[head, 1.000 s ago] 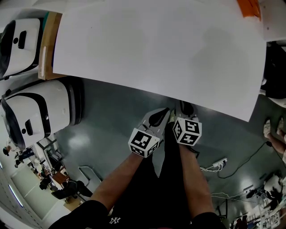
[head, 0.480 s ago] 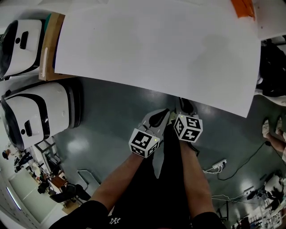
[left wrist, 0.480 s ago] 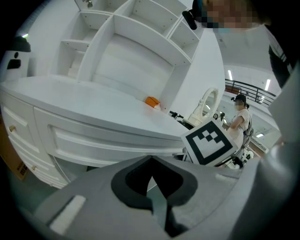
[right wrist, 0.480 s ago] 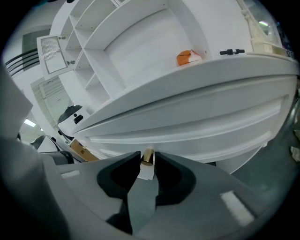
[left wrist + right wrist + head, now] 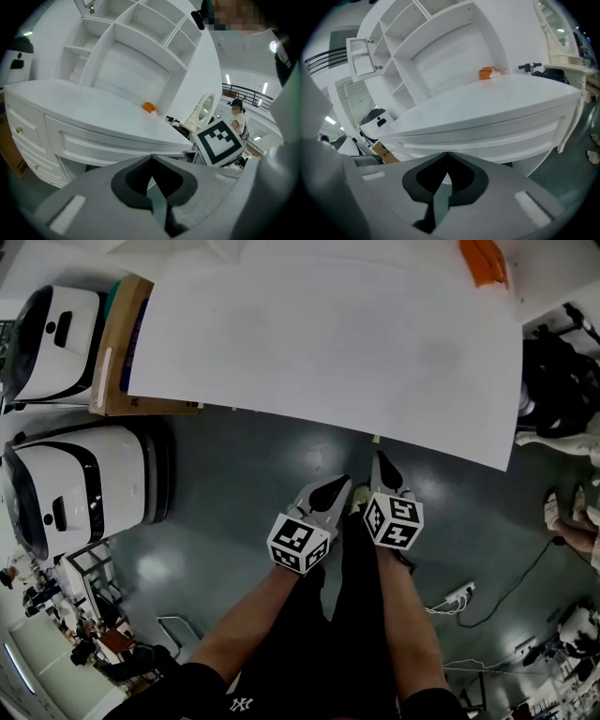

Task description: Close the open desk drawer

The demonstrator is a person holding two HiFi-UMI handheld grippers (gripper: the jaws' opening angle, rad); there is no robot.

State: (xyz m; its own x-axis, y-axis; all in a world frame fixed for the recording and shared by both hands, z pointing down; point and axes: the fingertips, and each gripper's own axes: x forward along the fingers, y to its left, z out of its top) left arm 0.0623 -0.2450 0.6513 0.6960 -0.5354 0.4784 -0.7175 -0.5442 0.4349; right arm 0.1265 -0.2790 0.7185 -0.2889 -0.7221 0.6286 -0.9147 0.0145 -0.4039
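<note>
A wide white desk top [image 5: 328, 334] fills the upper part of the head view, with a small orange object [image 5: 485, 261] near its far right corner and white open shelving [image 5: 140, 37] rising behind it. The task's thing, the white panelled desk drawer [image 5: 119, 146], sits under the front edge of the top, and both gripper views show its long front lying in line with the desk's face, so it looks pushed in. Both tools hang side by side over the dark grey-green floor [image 5: 234, 474], in front of the desk's middle and just short of its edge, touching nothing. The left gripper [image 5: 337, 484] has its grey jaws pressed together tip to tip with nothing between them. The right gripper [image 5: 379, 459], a little nearer the desk, has just been closing its jaws, which now meet on nothing. Each carries its black-and-white marker cube, and the person's forearms [image 5: 272, 610] run back from them over black trousers. At the left a brown cardboard box [image 5: 117, 352] stands against the desk's end, with two white-and-black machines [image 5: 84, 488] beside it. A white power strip [image 5: 459, 587] with its cable lies on the floor to the right.
</note>
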